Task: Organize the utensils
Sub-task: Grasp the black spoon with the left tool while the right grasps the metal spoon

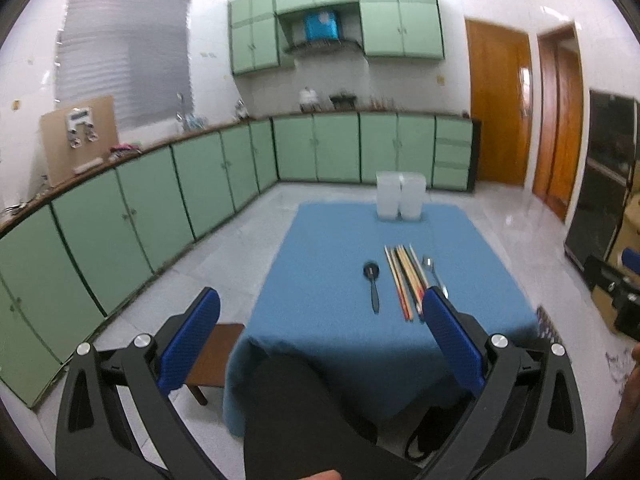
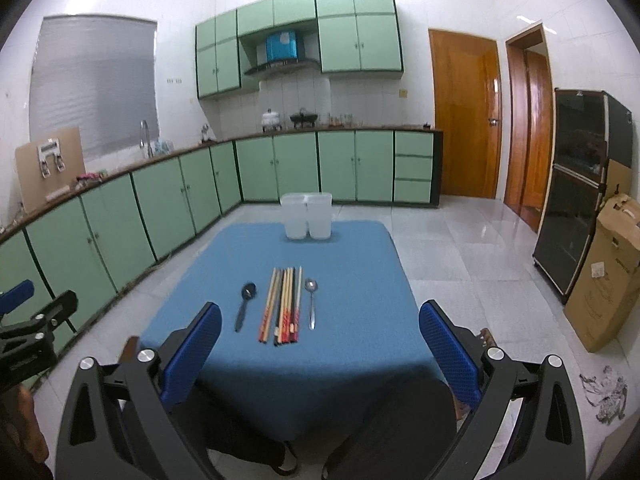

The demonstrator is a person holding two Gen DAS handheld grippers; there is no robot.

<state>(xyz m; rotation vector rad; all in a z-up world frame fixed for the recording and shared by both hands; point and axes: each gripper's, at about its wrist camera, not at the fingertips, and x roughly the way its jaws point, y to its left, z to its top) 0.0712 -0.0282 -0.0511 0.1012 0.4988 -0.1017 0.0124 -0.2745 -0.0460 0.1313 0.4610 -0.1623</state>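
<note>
Both claws, left claw (image 1: 320, 328) and right claw (image 2: 320, 336), spread wide, gripping nothing, hovering off the blue-clothed tabletop (image 2: 352, 344) at 6 o'clock. Bundle of wooden chopsticks (image 2: 282, 304) lies centred between black plastic spoon (image 2: 245, 306) and steel spoon (image 2: 311, 300), lined up for sorting into the twin translucent plastic containers (image 2: 307, 216) at 12 o'clock.

Our left gripper (image 1: 320, 300) has black plastic arms with long triangular cut-outs and round silver screws at the joints. Its fingers (image 1: 452, 340) wear blue pads with a fine dotted texture. Our right gripper (image 2: 320, 312) is built the same: black frame, silver screws, blue textured fingers (image 2: 192, 352). Our legs (image 2: 392, 424) are in dark trousers near the bottom. A bit of bare skin (image 1: 628, 392) shows at the right edge of the left view.
</note>
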